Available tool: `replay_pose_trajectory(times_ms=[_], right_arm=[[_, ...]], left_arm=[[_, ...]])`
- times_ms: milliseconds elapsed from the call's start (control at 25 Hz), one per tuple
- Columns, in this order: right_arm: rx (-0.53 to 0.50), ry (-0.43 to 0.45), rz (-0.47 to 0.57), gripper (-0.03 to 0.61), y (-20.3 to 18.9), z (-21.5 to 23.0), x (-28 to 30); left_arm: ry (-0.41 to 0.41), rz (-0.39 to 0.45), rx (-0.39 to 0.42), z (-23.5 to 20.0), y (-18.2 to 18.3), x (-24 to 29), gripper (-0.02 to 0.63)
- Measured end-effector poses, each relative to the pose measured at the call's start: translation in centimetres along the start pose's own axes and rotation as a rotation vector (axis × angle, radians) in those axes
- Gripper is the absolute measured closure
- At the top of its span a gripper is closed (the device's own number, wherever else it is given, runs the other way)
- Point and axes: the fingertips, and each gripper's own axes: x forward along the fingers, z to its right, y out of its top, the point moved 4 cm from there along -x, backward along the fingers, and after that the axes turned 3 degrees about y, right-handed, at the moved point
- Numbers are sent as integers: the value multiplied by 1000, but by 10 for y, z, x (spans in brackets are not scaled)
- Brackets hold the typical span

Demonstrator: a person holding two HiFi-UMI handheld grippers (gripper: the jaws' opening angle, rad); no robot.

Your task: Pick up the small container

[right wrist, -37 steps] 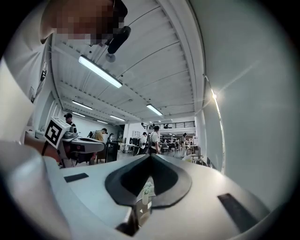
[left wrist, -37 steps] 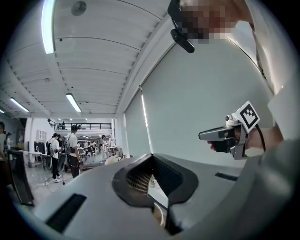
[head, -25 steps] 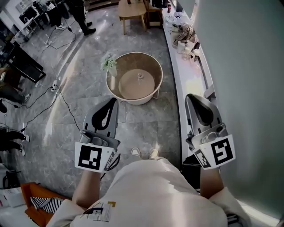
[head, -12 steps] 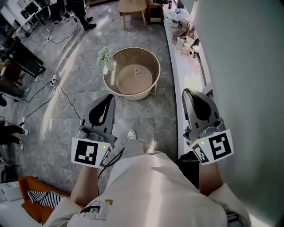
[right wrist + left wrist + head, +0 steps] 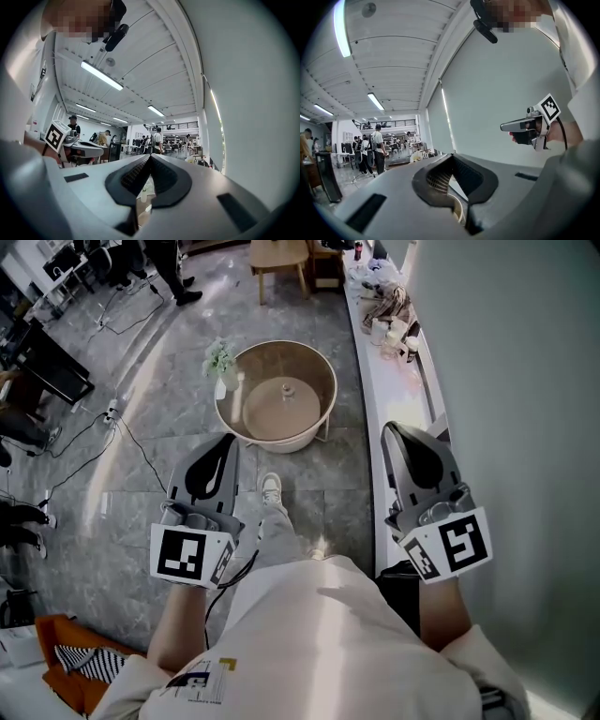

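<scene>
In the head view our grey left tool (image 5: 228, 440) hangs over the grey stone floor (image 5: 169, 418); only its own view shows its ribbed pads (image 5: 437, 179) clenched, empty. Ahead, the small pale container (image 5: 288, 388) sits mid-way in the round, high-rimmed beige bench (image 5: 281, 442). Our grey right tool (image 5: 392, 428), likewise clenched empty, hangs by the long white wall shelf (image 5: 386, 395).

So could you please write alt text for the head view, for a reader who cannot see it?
Seen from above, a person holds the left gripper and right gripper, both shut and empty, over a grey tiled floor. Ahead stands a round rimmed table with a small container at its centre.
</scene>
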Motion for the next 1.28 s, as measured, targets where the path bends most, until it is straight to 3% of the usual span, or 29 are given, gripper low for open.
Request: replay_pose_trajectory(times_ms=[240,600,1280], right_arm=[[2,-11,-16,572,-11,-3,17],[14,-20,-52,572,-32,15,86],[18,-68,-131,572,-41,62,276]], left_arm=[[-22,13,28,-6,-6,16,606],[-31,-4,35,-54,-25,64,606],[-96,-12,16,-198,-44,204,606]])
